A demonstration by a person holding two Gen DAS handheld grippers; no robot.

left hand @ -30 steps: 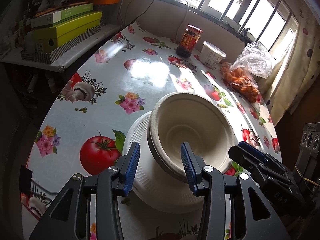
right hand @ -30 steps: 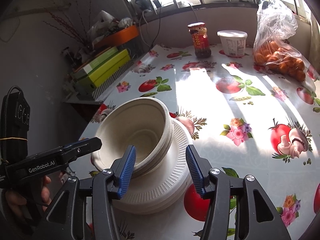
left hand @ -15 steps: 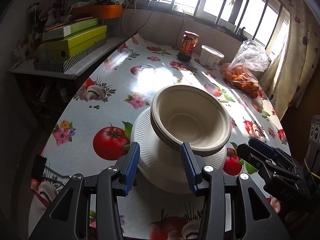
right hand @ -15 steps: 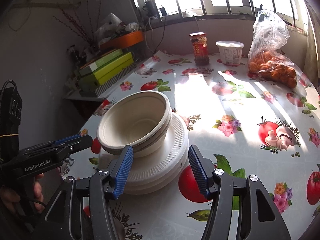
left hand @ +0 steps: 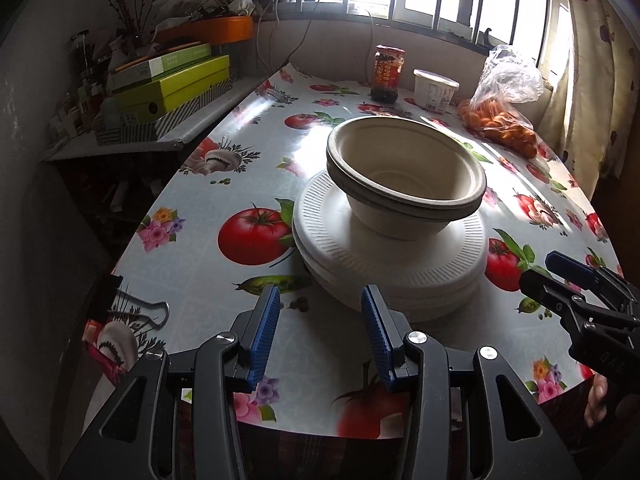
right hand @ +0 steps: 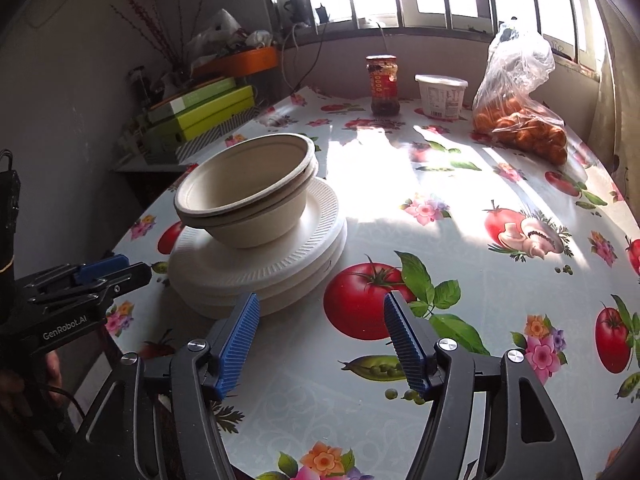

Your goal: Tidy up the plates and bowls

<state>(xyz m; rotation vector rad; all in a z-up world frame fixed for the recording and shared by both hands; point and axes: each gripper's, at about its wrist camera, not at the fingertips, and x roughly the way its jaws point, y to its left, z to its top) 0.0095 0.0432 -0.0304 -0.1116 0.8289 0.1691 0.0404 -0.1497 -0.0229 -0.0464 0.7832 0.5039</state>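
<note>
Well, table (left hand: 248,152): the flowered oilcloth filled everything ahead of both claws, and I judged the bare patch to the right of the pile, in front of my right claw, the best spot to sort pieces onto.
Plates (left hand: 384,272): the white ribbed stack lay just ahead of my left claw (left hand: 318,336), its near rim a little past the fingertips and offset toward the right finger; from my right claw (right hand: 320,338) it sat ahead and to the left.
Bowls (left hand: 404,176): two or so nested beige ones stood upright on the plates, pushed toward the far window side of the stack, not centred, so I reckoned a careless nudge could slide them.
Left claw: its jaws stood partly apart with nothing between the blue pads, only tablecloth.
Right claw: its jaws were opening, with nothing between them, and I saw tablecloth in the gap.
Step in hand: by my reading I was lining up for a fresh grab with both claws free of the pile.
Doing it well: I judged it wise to take the bowls first by the rim, one pad inside and one outside, lift straight up, and steady the plates with the other claw.
Risk: I thought the light disposable ware might come up together, or crush under too hard a squeeze.
Clip (left hand: 138,308): a binder clip held the cloth edge to the left of my left claw, well clear of the pile.
</note>
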